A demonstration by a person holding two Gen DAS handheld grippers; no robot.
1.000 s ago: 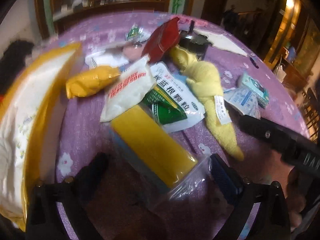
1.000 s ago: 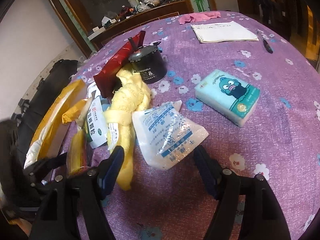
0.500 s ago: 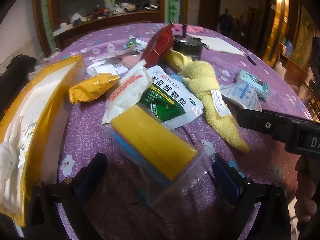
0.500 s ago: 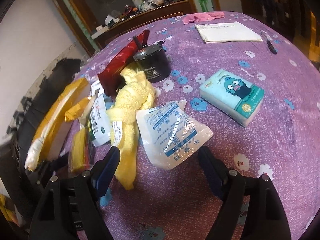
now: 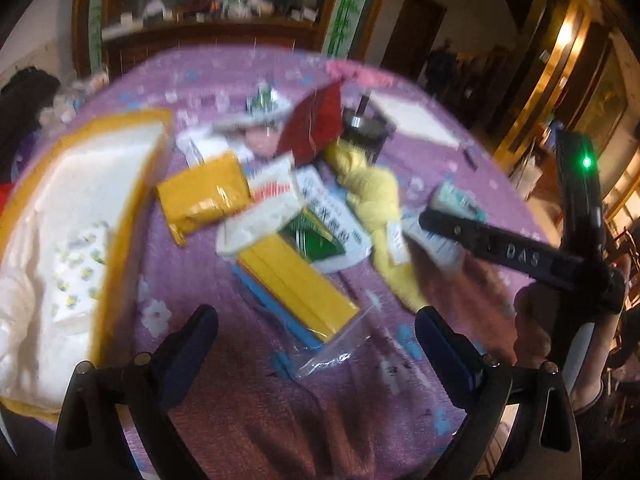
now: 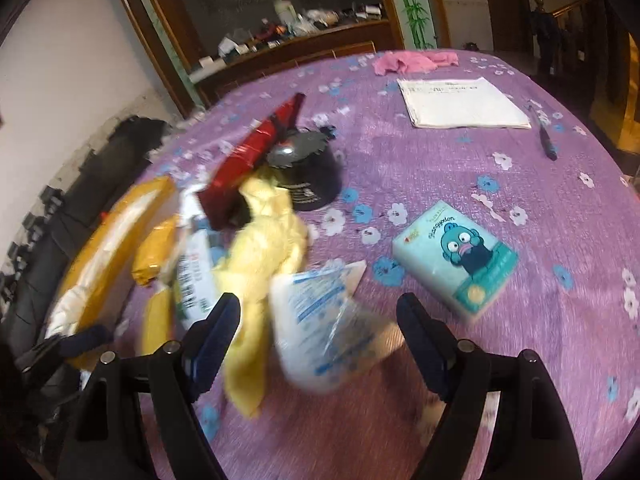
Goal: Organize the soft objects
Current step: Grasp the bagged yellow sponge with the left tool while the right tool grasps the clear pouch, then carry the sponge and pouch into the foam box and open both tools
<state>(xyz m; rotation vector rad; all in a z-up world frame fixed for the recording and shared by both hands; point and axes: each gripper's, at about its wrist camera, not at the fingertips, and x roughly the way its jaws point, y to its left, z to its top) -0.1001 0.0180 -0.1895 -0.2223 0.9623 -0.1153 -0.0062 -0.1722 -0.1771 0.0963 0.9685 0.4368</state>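
Soft packets lie heaped on the purple flowered tablecloth (image 6: 460,184). Nearest the left gripper (image 5: 316,336), whose jaws stand wide and empty, is a clear bag of yellow sponges (image 5: 298,288), its long axis running away and to the left, dead ahead. The right gripper (image 6: 320,324), equally spread and holding nothing, faces a white-and-blue pouch (image 6: 328,316) lying just between its fingers; blur hides whether they touch. Beyond lie a yellow towel (image 6: 264,256) and a teal tissue pack (image 6: 456,260).

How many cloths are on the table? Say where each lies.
2. The yellow towel lies in the pile of packets; the pink cloth lies at the table's far edge. More may be hidden underneath.
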